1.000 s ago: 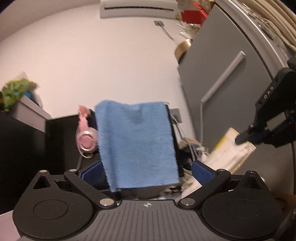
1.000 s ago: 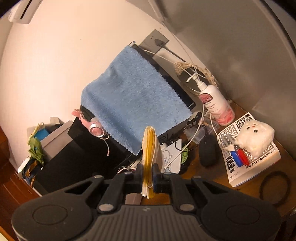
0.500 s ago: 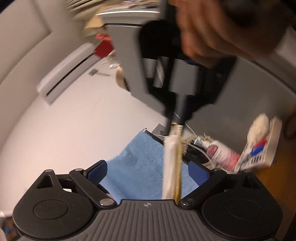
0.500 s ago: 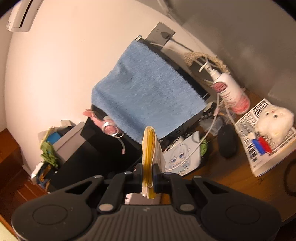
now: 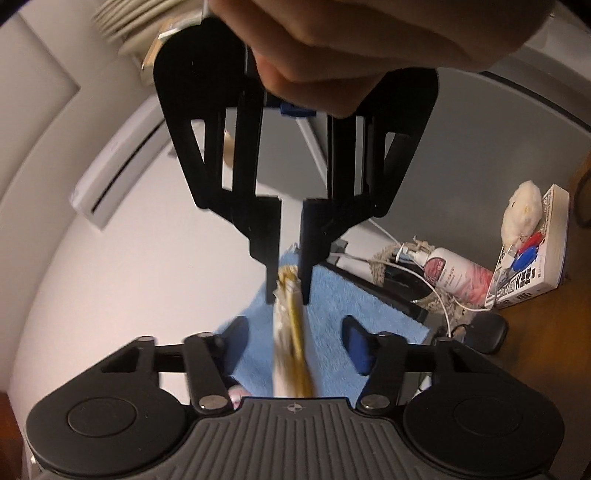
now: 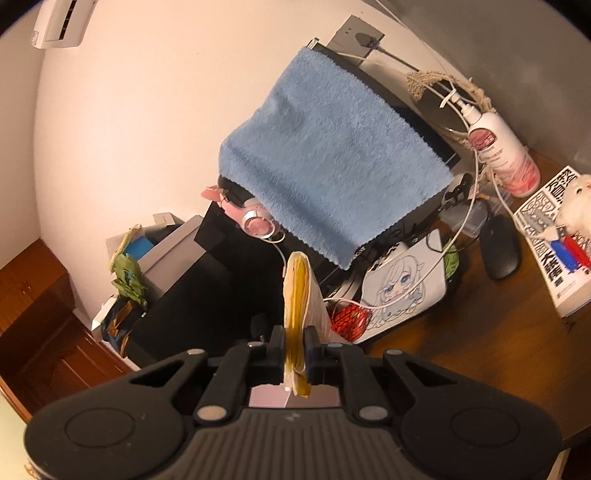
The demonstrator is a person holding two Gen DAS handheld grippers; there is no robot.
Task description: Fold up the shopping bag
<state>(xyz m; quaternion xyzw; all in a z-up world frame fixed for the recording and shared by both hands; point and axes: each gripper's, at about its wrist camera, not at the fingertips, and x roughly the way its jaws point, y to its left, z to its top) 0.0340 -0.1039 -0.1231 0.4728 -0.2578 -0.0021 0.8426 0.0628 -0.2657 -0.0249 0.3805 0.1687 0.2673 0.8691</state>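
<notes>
Left wrist view shows my right claw [image 5: 290, 295] pinching the folded shopping bag [image 5: 290, 343] from above, my left claw [image 5: 295, 341] spread wide around it, right wrist view alone shows bare bench [image 6: 480, 332] at right.

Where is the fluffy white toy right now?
The fluffy white toy sits on the book at the right edge of the right wrist view, on the wooden desk beside the black mouse.

We're clearly in someone's home room. Wall air conditioner [image 6: 61, 22], pink headphones [image 6: 255, 221], cluttered wooden table [image 6: 480, 332] with lotion bottle [image 6: 498, 155].
</notes>
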